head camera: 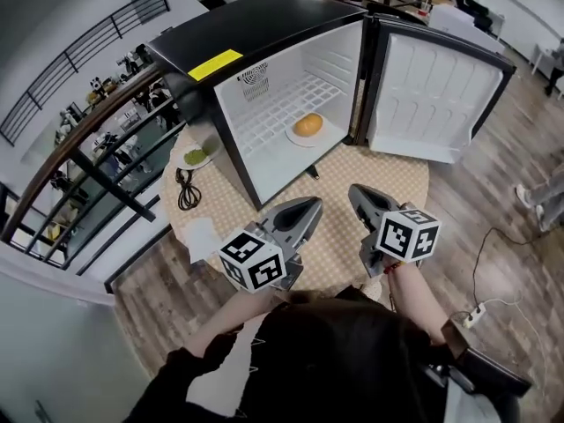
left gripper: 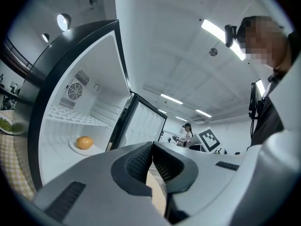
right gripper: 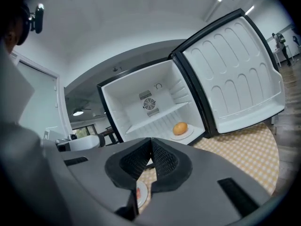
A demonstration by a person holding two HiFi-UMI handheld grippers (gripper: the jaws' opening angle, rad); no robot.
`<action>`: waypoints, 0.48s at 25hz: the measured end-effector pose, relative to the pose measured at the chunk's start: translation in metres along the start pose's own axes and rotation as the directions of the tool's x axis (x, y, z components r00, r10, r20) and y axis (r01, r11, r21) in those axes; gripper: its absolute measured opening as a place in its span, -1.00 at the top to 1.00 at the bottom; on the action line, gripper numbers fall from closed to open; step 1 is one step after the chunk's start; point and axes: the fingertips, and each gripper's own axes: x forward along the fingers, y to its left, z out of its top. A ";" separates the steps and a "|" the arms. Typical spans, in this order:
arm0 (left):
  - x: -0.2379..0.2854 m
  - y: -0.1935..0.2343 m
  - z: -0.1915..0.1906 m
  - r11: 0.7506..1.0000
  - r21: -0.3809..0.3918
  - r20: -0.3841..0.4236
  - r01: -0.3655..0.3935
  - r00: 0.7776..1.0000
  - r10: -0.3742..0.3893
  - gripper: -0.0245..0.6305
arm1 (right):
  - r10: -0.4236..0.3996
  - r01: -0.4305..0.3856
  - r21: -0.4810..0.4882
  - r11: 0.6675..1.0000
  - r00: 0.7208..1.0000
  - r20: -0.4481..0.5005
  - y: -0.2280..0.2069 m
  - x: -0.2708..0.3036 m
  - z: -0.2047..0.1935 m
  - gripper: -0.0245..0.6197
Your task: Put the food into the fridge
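A black mini fridge (head camera: 264, 25) stands open on the round checkered table (head camera: 388, 170), its door (head camera: 432, 95) swung to the right. Inside, on the white floor, an orange-brown bun (head camera: 307, 125) (left gripper: 84, 142) (right gripper: 180, 128) lies on a white plate. To the left of the fridge is a small plate of green food (head camera: 196, 157) (left gripper: 5, 124). My left gripper (head camera: 315, 204) (left gripper: 151, 147) and right gripper (head camera: 355, 191) (right gripper: 151, 142) hover side by side in front of the fridge, both shut with nothing in them. A white plate with something red (right gripper: 139, 192) shows under the right jaws.
A coiled black cable (head camera: 187, 189) and a white paper (head camera: 204, 236) lie on the table's left part. A dark railing (head camera: 88, 122) runs behind the table at the left. A power strip (head camera: 477, 310) lies on the wooden floor at the right.
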 end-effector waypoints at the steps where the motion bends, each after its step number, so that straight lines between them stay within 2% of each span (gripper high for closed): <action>1: -0.001 -0.004 -0.002 1.000 0.010 -0.004 -0.001 1.000 0.001 0.89 | 0.003 -0.003 -0.014 1.000 1.000 -0.004 0.004 -0.004 -0.002 0.87; 6: 0.003 -0.025 -0.003 0.998 0.062 0.011 -0.011 1.000 0.010 0.89 | 0.015 -0.017 -0.046 0.999 0.999 -0.048 0.004 -0.027 -0.013 0.87; 12: 0.028 -0.058 -0.002 0.997 0.059 0.061 -0.051 0.997 0.047 0.89 | 0.018 -0.024 -0.084 0.996 0.997 -0.071 -0.014 -0.066 -0.002 0.87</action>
